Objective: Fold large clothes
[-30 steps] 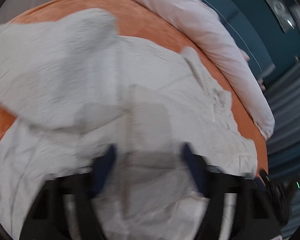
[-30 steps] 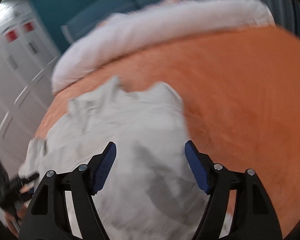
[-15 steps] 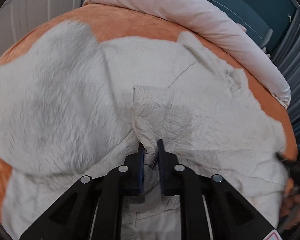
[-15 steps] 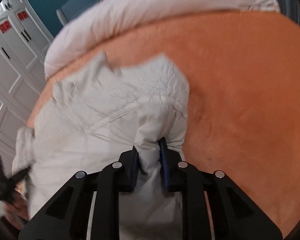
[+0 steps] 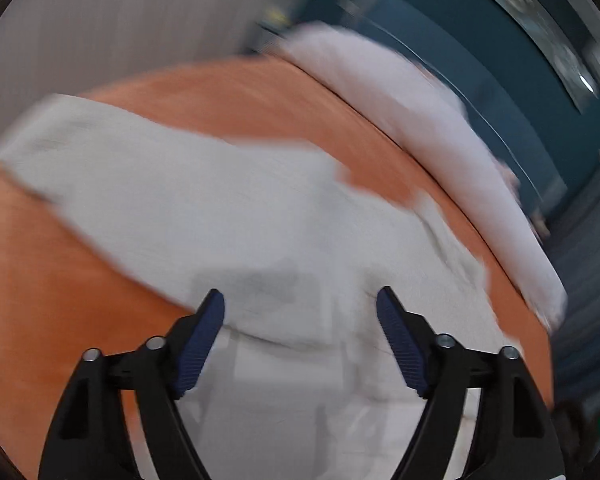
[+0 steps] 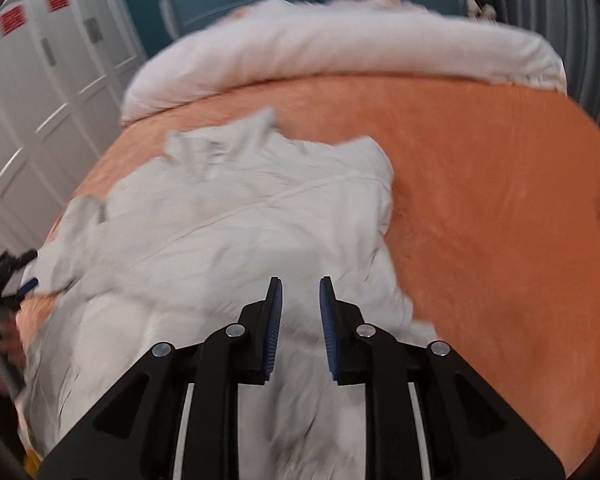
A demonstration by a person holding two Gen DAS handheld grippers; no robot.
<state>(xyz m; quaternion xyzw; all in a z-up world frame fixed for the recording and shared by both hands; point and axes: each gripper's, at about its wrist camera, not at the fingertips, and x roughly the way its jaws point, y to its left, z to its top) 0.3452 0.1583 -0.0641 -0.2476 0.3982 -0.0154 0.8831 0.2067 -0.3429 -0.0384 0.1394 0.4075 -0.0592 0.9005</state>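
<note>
The large off-white crumpled cotton garment (image 6: 236, 216) lies spread on the orange velvety bed cover (image 6: 500, 200), and in the right wrist view it fills the left and middle of the frame, with one rounded corner reaching toward the upper middle. In the left wrist view the same garment (image 5: 228, 208) runs from the left edge down to the lower middle of the frame, much blurred. The left gripper (image 5: 300, 312) has its blue pads wide apart and holds nothing; it hangs above the cloth. The right gripper (image 6: 301, 300) has its pads only a little apart, and no cloth is pinched between the tips; the white fabric is seen through the gap, below. Behind, a pale pink rolled duvet (image 6: 340, 44) lies along the top of the frame. I judge that the step now is to choose new grasp points for the next fold. To do it well, each tool should go down on an edge or corner, not on the middle of the cloth, and both should take points on one side, so the fold comes straight. It is better to pinch only one layer, because the wrinkled fabric can easily drag the lower layer along.
</note>
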